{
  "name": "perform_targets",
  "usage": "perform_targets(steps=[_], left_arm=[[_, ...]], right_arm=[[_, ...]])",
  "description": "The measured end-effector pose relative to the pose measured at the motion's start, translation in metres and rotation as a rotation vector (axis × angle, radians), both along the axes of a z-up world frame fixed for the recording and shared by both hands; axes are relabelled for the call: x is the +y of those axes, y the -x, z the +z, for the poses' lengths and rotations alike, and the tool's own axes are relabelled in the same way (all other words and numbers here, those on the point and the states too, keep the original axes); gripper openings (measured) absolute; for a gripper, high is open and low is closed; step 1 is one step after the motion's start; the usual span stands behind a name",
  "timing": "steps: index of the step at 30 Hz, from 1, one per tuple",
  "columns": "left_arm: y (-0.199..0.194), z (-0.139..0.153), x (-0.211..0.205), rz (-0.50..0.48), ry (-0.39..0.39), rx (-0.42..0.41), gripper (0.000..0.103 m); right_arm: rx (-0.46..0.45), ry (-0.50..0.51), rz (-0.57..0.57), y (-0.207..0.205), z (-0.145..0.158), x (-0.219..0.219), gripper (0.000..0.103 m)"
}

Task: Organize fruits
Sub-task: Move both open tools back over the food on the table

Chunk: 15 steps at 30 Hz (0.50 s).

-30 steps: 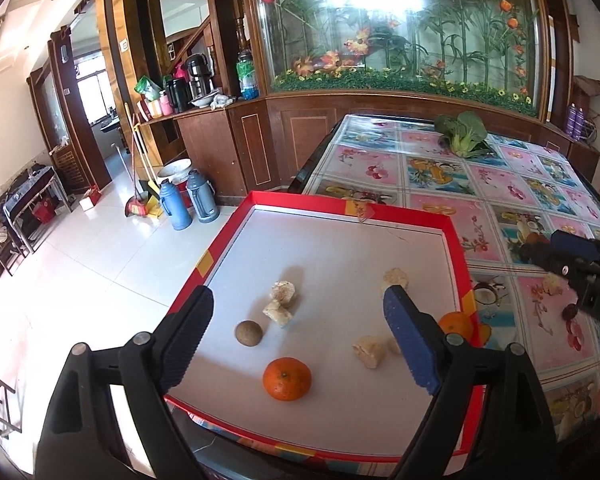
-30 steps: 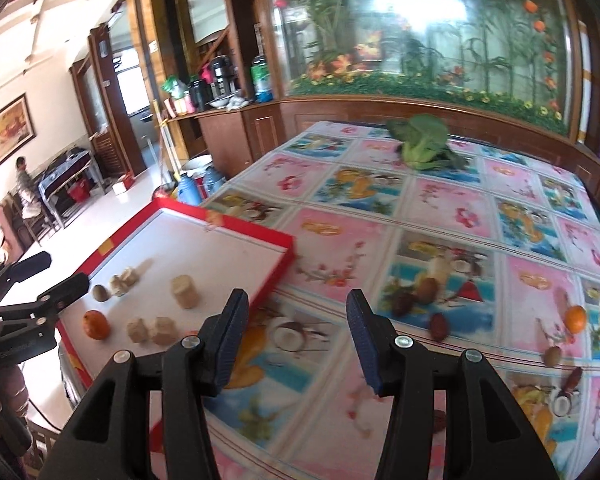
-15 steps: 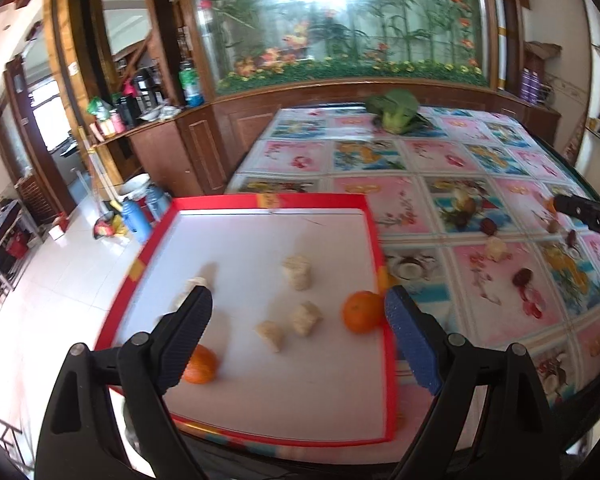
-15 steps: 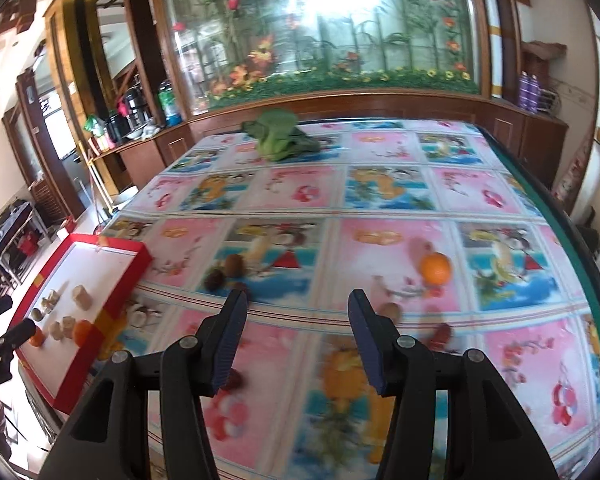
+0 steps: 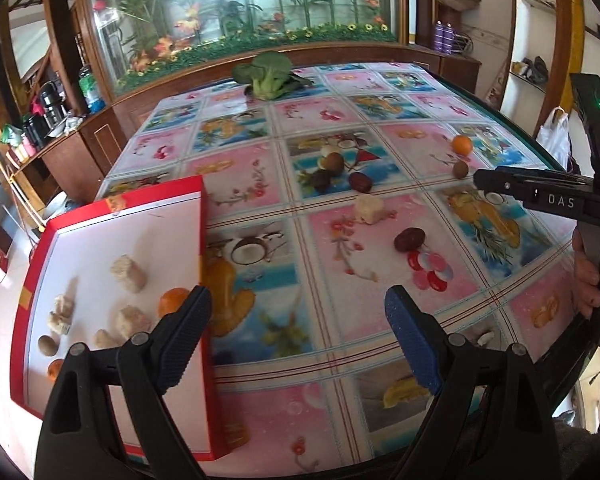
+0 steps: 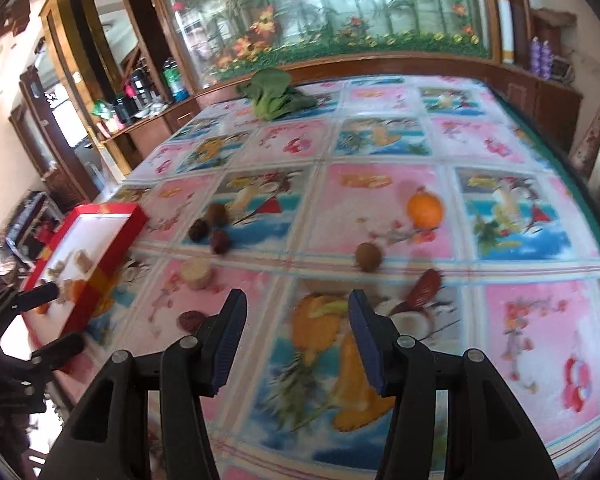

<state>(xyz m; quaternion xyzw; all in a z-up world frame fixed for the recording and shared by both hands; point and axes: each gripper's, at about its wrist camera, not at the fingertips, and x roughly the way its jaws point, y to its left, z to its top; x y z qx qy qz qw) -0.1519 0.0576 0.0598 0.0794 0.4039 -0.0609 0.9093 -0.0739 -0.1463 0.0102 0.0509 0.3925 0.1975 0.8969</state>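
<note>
A red tray (image 5: 202,240) with a white floor sits at the table's left and holds several beige chunks, two oranges and a small brown fruit. My left gripper (image 5: 296,328) hangs open over the patterned cloth just right of the tray's edge, with nothing between its fingers. Loose on the cloth lie a beige chunk (image 5: 369,209), a dark red date (image 5: 409,239), an orange (image 6: 425,210) and a brown round fruit (image 6: 368,256). My right gripper (image 6: 296,320) is open and empty above the cloth, short of the brown fruit.
A green leafy vegetable (image 5: 266,76) lies at the far side of the table. A cluster of dark fruits (image 6: 210,228) sits mid-table. A wooden cabinet with a glass flower display stands behind. The table's right edge (image 6: 580,196) is close.
My left gripper swung right, from above the tray's middle to past its right edge. My right gripper moved right, from near the tray to the loose fruits. Neither took hold of anything.
</note>
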Motion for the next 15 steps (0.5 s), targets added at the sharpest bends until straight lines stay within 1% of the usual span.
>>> perform_targets(steps=[2,4,8,10,11,13,15], left_arm=[[-0.004,-0.002,0.001,0.008,-0.008,0.003,0.088],[-0.009,-0.003,0.006,0.028,-0.002,0.011,0.088],[-0.016,-0.001,0.018,0.061,-0.005,0.005,0.088],[-0.018,0.001,0.022,0.070,-0.010,-0.001,0.088],[-0.019,0.002,0.024,0.074,-0.012,-0.004,0.088],[-0.021,0.004,0.028,0.082,-0.012,-0.009,0.088],[-0.023,0.005,0.029,0.083,-0.009,-0.010,0.088]], right_arm=[[0.025,-0.020,0.046,0.000,-0.004,0.011,0.052],[0.043,-0.015,0.082,-0.001,-0.008,0.026,0.052],[0.048,0.043,0.170,-0.001,-0.014,0.066,0.052],[0.040,0.102,0.186,-0.001,-0.017,0.084,0.051],[0.040,0.117,0.190,-0.002,-0.019,0.089,0.048],[0.062,0.146,0.210,-0.004,-0.024,0.099,0.029],[0.061,0.163,0.210,-0.004,-0.025,0.099,0.029]])
